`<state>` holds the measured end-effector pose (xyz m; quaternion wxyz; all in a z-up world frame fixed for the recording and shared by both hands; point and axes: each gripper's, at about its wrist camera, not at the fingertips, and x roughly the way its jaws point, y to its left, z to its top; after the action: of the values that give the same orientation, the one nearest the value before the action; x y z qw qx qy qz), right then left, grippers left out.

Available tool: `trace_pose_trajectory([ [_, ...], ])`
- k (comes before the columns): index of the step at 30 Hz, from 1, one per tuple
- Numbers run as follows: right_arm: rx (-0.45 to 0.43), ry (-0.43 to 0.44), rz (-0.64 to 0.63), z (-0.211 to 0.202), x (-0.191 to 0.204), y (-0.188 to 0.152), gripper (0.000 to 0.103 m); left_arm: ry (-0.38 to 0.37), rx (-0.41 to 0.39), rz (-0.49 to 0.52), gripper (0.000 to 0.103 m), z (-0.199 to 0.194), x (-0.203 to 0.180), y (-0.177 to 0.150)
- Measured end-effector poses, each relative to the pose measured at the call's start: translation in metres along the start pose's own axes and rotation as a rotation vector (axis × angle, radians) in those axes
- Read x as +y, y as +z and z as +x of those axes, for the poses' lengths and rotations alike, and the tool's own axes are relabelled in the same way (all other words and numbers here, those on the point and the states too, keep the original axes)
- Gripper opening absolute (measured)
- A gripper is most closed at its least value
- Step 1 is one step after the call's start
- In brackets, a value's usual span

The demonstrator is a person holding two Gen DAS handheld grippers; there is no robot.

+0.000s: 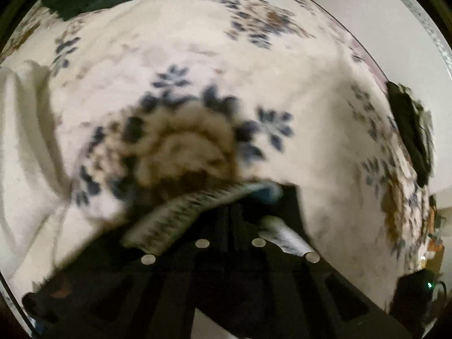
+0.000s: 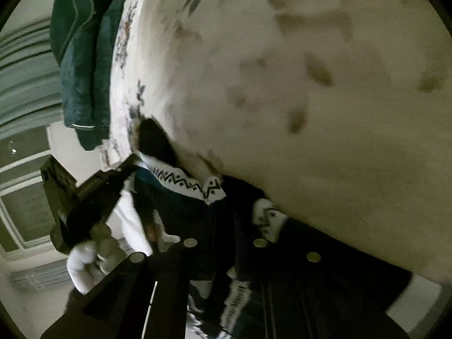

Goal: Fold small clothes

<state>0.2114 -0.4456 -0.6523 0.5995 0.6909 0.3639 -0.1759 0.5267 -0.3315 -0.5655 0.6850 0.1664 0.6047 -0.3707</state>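
A small patterned garment, white with black zigzag trim, is held between both grippers above a floral bedspread [image 1: 197, 56]. In the left wrist view my left gripper [image 1: 231, 197] is shut on a blurred strip of the garment [image 1: 180, 212]. In the right wrist view my right gripper [image 2: 226, 206] is shut on the same garment [image 2: 192, 183], whose edge stretches left to the other gripper [image 2: 84, 197], held by a white-gloved hand [image 2: 79, 260]. More of the cloth hangs below the fingers.
The bedspread [image 2: 310, 113] fills most of both views. A dark green cloth [image 2: 82, 56] hangs over the bed's edge. A black object [image 1: 409, 132] lies at the bed's right edge. A window [image 2: 22, 183] is at the left.
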Motion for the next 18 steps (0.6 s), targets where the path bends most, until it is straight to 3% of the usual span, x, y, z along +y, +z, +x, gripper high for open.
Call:
trace_pose_trajectory([
  [2,0.005,-0.024,-0.009,0.000,0.000,0.000,0.008,0.008,-0.002,-0.029,0.000,0.000,0.010,0.002],
  [5,0.059,-0.038,-0.037,0.007,0.007,0.004,0.010,-0.062,0.002,-0.089,0.003,-0.005,0.017,0.000],
  [8,0.084,-0.018,-0.013,0.005,0.010,0.014,0.022,-0.060,0.014,-0.111,0.003,-0.016,0.021,-0.006],
  [10,0.075,-0.028,-0.003,0.000,0.013,0.020,0.041,-0.049,-0.035,-0.116,0.003,-0.030,0.021,-0.011],
  [12,0.065,-0.036,-0.018,-0.005,0.018,0.024,0.048,-0.020,-0.126,-0.108,0.003,-0.056,0.025,-0.025],
  [14,0.076,-0.098,-0.069,-0.007,0.027,0.024,0.053,0.008,-0.185,-0.134,0.003,-0.076,0.031,-0.042],
  [15,0.085,-0.137,-0.099,-0.006,0.032,0.022,0.065,0.035,-0.216,-0.152,0.003,-0.087,0.035,-0.051],
  [16,0.094,-0.194,-0.140,-0.004,0.040,0.019,0.073,0.055,-0.245,-0.174,0.006,-0.097,0.042,-0.063],
  [17,0.099,-0.278,-0.209,-0.002,0.052,0.013,0.075,0.078,-0.267,-0.202,0.011,-0.105,0.048,-0.075],
  [18,0.102,-0.320,-0.255,0.001,0.060,0.009,0.075,0.094,-0.280,-0.235,0.035,-0.110,0.055,-0.086],
])
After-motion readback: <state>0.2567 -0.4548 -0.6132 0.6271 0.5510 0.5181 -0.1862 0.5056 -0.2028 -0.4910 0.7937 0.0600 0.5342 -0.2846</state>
